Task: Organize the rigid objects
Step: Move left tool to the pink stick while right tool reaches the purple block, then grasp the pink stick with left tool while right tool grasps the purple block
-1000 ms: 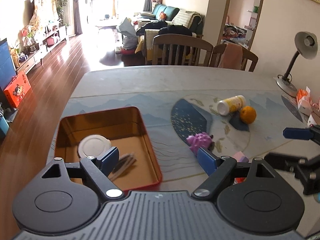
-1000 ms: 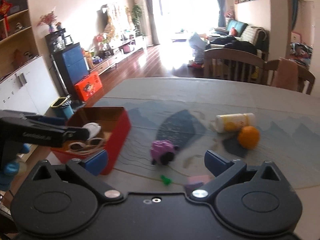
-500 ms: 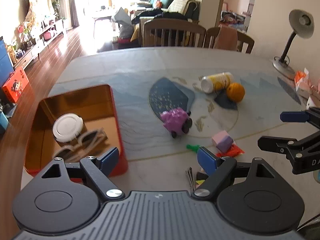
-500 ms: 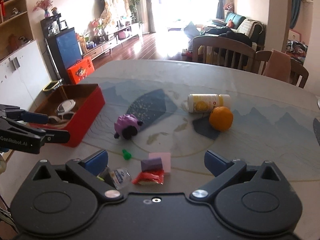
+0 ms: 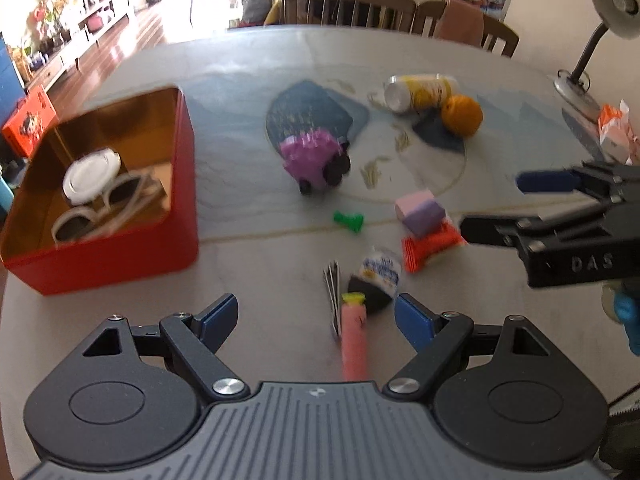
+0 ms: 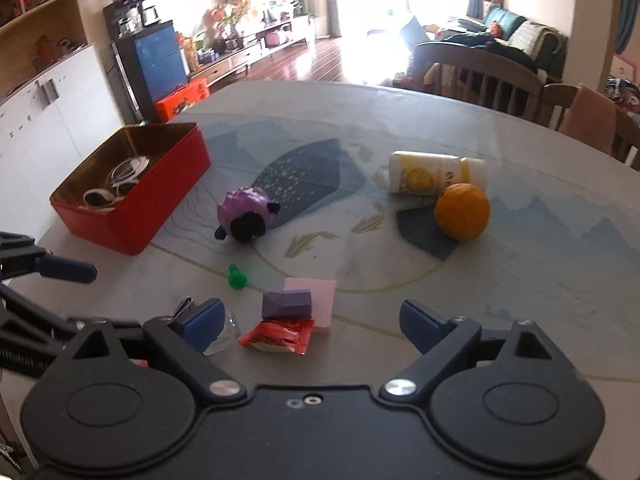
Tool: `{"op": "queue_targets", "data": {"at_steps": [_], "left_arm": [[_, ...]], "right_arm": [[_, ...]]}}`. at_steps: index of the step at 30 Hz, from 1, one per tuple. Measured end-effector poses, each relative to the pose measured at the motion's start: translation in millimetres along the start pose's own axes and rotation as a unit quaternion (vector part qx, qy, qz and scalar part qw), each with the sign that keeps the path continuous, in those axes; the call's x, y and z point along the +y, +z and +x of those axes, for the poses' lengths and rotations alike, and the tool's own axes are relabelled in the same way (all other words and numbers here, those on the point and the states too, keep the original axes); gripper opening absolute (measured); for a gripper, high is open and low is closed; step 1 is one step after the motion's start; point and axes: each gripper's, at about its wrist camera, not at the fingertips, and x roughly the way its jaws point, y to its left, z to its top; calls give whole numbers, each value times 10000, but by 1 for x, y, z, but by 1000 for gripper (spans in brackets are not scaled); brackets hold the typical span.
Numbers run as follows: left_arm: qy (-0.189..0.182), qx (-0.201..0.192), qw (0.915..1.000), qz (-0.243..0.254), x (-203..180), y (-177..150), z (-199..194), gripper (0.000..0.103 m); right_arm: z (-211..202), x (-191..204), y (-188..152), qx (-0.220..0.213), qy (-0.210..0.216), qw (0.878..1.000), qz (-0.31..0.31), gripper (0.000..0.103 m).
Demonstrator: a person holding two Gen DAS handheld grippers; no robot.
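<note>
Both claws hang over the small things on the worktop [image 6: 520, 152], about to pick one up. The left claw [image 5: 316, 318] is wide open and holds nothing; a pink stick [image 5: 354, 340] lies between its jaws. The right claw [image 6: 310, 320] is open too, its jaws just closing a little, above a red packet [image 6: 280, 336] and purple block [image 6: 286, 304]. Next, one claw must drop and pinch. The red tin [image 5: 104, 256] waits at the left, with sunglasses [image 5: 108, 208] inside. The toys lie close together, so a claw could bump a neighbour.
</note>
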Motion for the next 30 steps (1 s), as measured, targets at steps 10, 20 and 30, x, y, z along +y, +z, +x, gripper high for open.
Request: {"op": "queue_targets", "data": {"at_steps": [10, 20, 30], "left_arm": [[28, 411, 9989, -200, -8, -16, 20, 85], [55, 432, 9987, -252, -15, -21, 22, 58], [-16, 452, 9984, -345, -13, -22, 25, 24]], "right_arm": [[25, 9, 0, 269, 301, 9986, -350, 79], [40, 13, 7, 373, 427, 9972, -484, 67], [50, 15, 8, 467, 391, 9971, -446, 48]]}}
